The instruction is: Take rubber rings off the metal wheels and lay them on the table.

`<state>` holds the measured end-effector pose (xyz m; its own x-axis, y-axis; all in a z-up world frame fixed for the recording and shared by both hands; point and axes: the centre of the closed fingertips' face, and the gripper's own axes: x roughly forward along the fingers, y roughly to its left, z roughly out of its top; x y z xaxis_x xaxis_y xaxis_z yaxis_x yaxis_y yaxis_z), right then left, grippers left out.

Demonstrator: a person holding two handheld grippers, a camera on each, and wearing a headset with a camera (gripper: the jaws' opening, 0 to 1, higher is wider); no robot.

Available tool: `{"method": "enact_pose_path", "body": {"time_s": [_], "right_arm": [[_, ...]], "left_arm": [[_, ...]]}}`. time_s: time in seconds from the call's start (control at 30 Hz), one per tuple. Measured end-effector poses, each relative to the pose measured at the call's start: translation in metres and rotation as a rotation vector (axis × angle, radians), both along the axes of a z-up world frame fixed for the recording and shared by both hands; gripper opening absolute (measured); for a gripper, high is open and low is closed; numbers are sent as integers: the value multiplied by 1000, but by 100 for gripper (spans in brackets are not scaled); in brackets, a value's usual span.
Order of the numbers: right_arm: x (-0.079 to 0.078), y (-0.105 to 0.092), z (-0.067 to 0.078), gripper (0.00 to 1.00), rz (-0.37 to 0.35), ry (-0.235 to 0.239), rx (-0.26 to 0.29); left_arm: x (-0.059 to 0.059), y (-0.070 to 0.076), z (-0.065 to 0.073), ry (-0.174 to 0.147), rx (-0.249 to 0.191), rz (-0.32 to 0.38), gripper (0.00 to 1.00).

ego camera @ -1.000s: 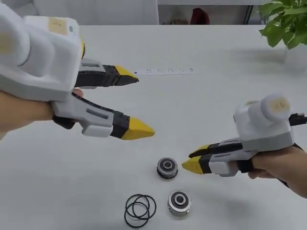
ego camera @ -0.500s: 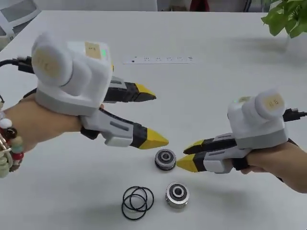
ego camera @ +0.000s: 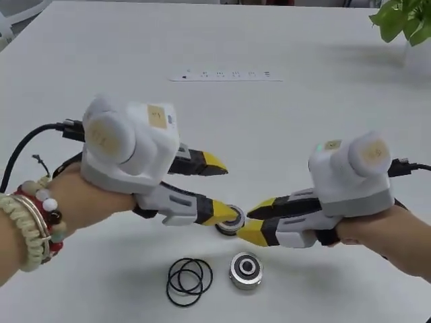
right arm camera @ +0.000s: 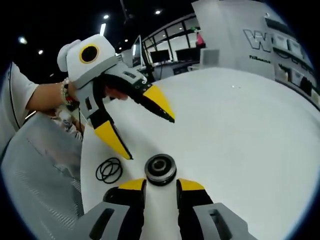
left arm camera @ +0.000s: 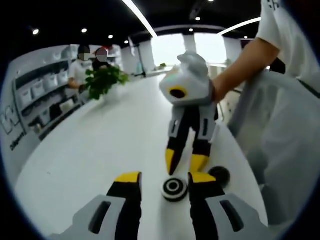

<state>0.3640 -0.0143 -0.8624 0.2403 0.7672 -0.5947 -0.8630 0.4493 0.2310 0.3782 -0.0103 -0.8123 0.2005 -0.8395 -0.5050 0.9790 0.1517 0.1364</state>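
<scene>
done: loose rubber rings (ego camera: pixel 188 280) lay near-left on the table (ego camera: pixel 303 101); near wheel (ego camera: pixel 246 268) looked bare.
remaining: far wheel (right arm camera: pixel 160 169), dark-rimmed, likely ringed.
left gripper (ego camera: pixel 227 189): spread wide, straddling it.
right gripper (ego camera: pixel 249 223): parted, empty, tips beside it.

Ahead of the plastic right claw (right arm camera: pixel 161 186), a shiny metal wheel (right arm camera: pixel 160 169) lies on the smooth matt worktop (right arm camera: pixel 240 130) near black rubber rings (right arm camera: pixel 109 170).
</scene>
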Motion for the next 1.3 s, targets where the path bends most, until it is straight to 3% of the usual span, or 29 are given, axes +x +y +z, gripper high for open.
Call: {"method": "enact_pose_path", "body": {"time_s": [0.13,0.37,0.63,0.8,0.93,1.07,1.1,1.3], "right_arm": [[0,2,-3,21,7,-8,-1],[0,2,-6,18,19,-21,-11],[1,1,-6,13,25,-49,-23],[2,0,-7,10,36,-72,-39],[2,0,-7,9,41,-75,-46],[1,0,-7,7,50,-85,-56],[1,0,-7,7,55,-90,-57],[4,-1,-7,1,59,-116,-79]], "left_arm": [[0,-1,-12,30,4,9,37],[1,-3,-21,44,-10,26,29],[-2,-2,-35,67,5,38,24],[-4,-1,-35,71,6,32,14],[-3,0,-35,68,-9,45,14],[-3,1,-36,90,-21,66,15],[-3,1,-37,112,-32,80,15],[-3,1,-36,100,-36,76,15]]}}
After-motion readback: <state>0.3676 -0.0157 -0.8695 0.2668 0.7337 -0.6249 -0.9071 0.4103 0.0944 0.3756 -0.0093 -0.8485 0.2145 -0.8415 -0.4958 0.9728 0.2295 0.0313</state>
